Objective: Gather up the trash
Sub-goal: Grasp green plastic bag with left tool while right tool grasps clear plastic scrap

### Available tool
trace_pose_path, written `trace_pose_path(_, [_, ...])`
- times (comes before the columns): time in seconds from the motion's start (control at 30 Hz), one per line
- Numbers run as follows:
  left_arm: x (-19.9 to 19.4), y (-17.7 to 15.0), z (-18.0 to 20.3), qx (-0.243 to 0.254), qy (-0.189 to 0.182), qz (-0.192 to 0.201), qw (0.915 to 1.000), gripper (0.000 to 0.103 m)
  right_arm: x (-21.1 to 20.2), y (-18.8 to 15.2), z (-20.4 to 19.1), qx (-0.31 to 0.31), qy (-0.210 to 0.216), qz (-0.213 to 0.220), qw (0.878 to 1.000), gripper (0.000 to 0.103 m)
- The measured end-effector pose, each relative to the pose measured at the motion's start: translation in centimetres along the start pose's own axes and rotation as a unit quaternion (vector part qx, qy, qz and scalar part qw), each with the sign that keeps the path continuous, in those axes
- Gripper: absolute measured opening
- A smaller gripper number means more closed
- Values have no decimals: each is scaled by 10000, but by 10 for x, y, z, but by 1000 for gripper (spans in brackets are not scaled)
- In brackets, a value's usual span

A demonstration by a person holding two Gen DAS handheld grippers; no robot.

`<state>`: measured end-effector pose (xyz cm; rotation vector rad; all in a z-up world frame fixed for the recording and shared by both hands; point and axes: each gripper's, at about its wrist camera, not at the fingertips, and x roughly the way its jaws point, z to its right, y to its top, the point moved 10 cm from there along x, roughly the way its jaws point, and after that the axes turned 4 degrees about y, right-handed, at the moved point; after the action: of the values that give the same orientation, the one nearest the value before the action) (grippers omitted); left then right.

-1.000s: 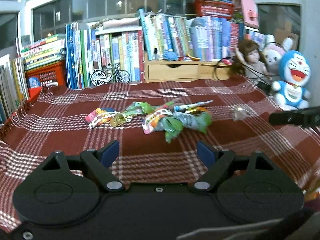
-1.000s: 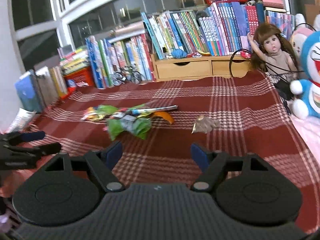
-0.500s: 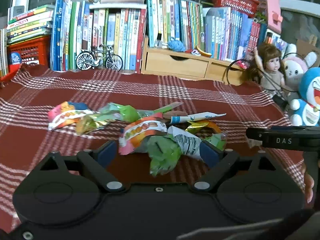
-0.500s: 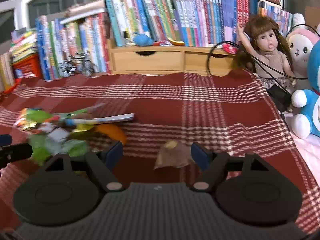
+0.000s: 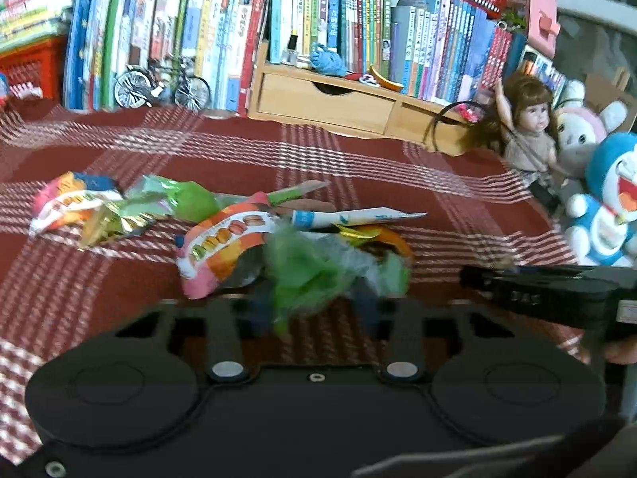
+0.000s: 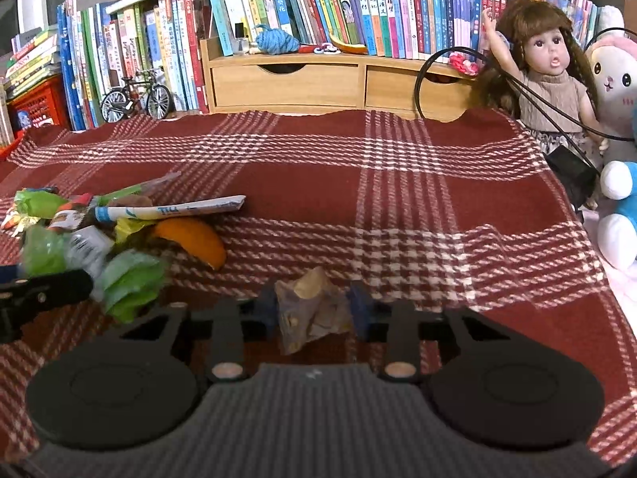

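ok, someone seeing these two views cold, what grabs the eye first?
Probably the heap of bright snack wrappers on the red plaid cloth, with the left gripper closing around its green wrapper. Next, the right gripper bracketing a crumpled brown scrap lying apart from the heap. Behind, the doll at the cloth's far right, in front of the packed books.

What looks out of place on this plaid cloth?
Crumpled wrappers and an orange peel lie strewn on the cloth, beside tidy books. A brown scrap sits apart, between the right claw's fingers.
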<state>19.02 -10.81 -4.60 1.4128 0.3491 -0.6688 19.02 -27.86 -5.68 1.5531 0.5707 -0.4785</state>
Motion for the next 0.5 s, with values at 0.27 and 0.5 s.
trace_pose_path(0.27, [-19,-3,0,65,-3,122,9999,22,-24,-2,-13,-65,243,122,9996,27])
trace_pose_path(0.5, [-43,-5,2,125,-85,263,9995,19,-44,-7,-33,-284,467,209,9983,27])
